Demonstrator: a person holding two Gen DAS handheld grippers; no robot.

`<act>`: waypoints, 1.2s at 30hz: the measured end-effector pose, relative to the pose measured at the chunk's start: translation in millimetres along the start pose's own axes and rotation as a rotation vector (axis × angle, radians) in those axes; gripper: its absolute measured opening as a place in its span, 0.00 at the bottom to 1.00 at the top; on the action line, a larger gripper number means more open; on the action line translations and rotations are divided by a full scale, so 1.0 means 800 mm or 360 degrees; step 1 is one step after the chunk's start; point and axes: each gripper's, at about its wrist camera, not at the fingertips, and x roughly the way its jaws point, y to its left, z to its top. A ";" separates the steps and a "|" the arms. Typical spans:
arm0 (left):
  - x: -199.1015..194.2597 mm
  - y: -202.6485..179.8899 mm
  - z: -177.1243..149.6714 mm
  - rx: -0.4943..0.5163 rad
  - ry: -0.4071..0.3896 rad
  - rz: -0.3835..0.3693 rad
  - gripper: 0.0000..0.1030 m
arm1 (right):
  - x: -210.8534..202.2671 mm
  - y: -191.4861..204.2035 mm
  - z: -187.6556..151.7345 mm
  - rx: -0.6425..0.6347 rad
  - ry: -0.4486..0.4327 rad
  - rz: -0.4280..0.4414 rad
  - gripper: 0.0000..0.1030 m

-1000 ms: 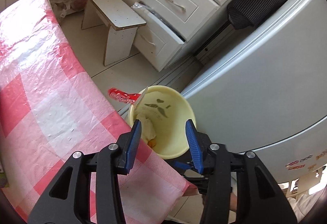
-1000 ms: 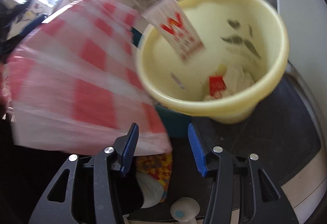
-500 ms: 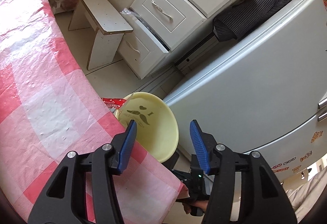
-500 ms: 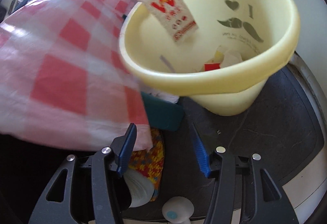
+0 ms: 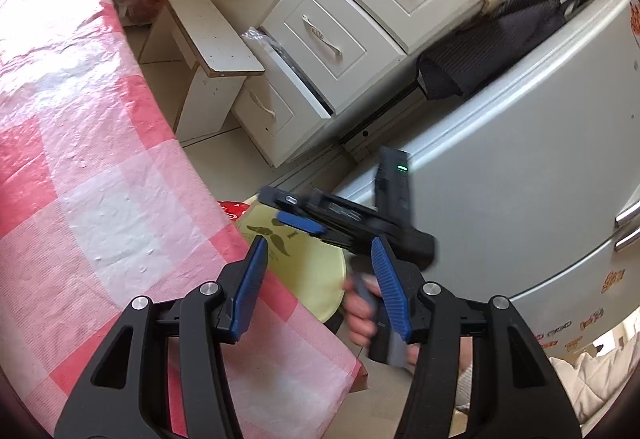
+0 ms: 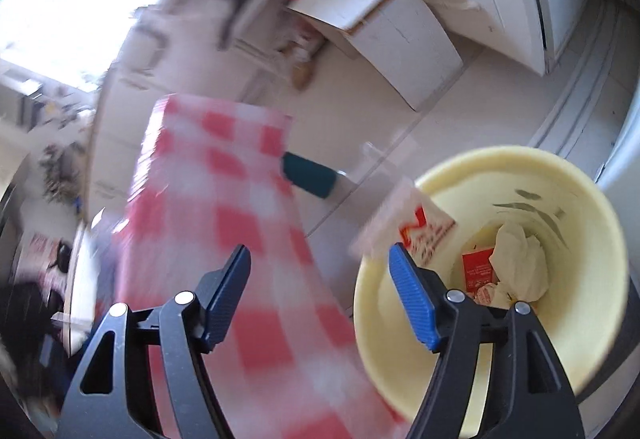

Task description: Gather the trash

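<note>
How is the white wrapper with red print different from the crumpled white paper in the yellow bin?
The white wrapper is flat, printed in red, and leans on the rim of the yellow bin. The crumpled white paper is plain, bunched, and lies deep at the bottom. Both are pale trash inside one bin.

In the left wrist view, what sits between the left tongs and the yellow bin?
The right tongs, blurred and empty with jaws opening, cross above the yellow bin in front of the left tongs. The checked tablecloth edge covers the bin's left side.
</note>
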 end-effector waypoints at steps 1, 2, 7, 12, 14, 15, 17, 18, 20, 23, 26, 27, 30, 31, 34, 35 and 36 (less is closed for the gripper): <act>-0.003 0.004 0.000 -0.0024 -0.0017 -0.0003 0.51 | 0.011 -0.001 0.003 0.0030 0.0026 -0.0021 0.67; -0.006 0.007 0.000 -0.0052 -0.0037 -0.0011 0.51 | 0.025 -0.008 0.005 0.0078 0.0055 -0.0042 0.66; -0.012 0.013 0.000 -0.0077 -0.0083 -0.0013 0.53 | 0.038 -0.048 -0.008 0.0243 0.0070 0.0068 0.29; -0.012 0.013 0.000 -0.0071 -0.0084 -0.0013 0.53 | 0.016 -0.074 -0.022 0.0292 0.0030 0.0115 0.04; -0.012 0.013 0.000 -0.0073 -0.0089 -0.0008 0.53 | 0.002 -0.079 -0.028 0.0294 0.0008 0.0113 0.03; -0.012 0.013 0.000 -0.0075 -0.0091 -0.0006 0.53 | -0.004 -0.081 -0.030 0.0294 0.0005 0.0115 0.03; -0.011 0.011 0.001 -0.0074 -0.0093 0.0000 0.53 | -0.010 -0.079 -0.029 0.0274 0.0023 0.0103 0.03; -0.011 0.010 0.000 -0.0072 -0.0094 0.0003 0.53 | -0.013 -0.076 -0.025 0.0267 0.0022 0.0076 0.03; -0.010 0.009 0.000 -0.0066 -0.0095 0.0011 0.53 | -0.011 -0.070 -0.016 0.0313 0.0009 0.0044 0.56; -0.010 0.007 0.000 -0.0063 -0.0096 0.0016 0.53 | -0.001 -0.062 0.001 0.0386 0.0016 -0.0032 0.85; -0.010 0.007 0.000 -0.0064 -0.0096 0.0013 0.53 | 0.022 -0.051 0.014 0.0381 0.0083 -0.0102 0.84; -0.010 0.008 0.001 -0.0065 -0.0096 0.0013 0.53 | 0.031 -0.049 0.017 0.0370 0.0107 -0.0137 0.84; -0.009 0.008 0.001 -0.0066 -0.0096 0.0012 0.53 | 0.048 -0.055 0.020 0.0396 0.0149 -0.0121 0.61; -0.009 0.008 0.001 -0.0066 -0.0096 0.0012 0.53 | 0.050 -0.058 0.019 0.0404 0.0157 -0.0087 0.42; -0.009 0.008 0.001 -0.0067 -0.0097 0.0009 0.53 | 0.043 -0.068 0.007 0.0402 0.0144 -0.0025 0.17; -0.009 0.008 0.001 -0.0068 -0.0097 0.0009 0.53 | 0.037 -0.072 0.002 0.0397 0.0135 0.0007 0.11; -0.009 0.008 0.001 -0.0068 -0.0098 0.0009 0.53 | 0.032 -0.076 -0.002 0.0393 0.0126 0.0019 0.08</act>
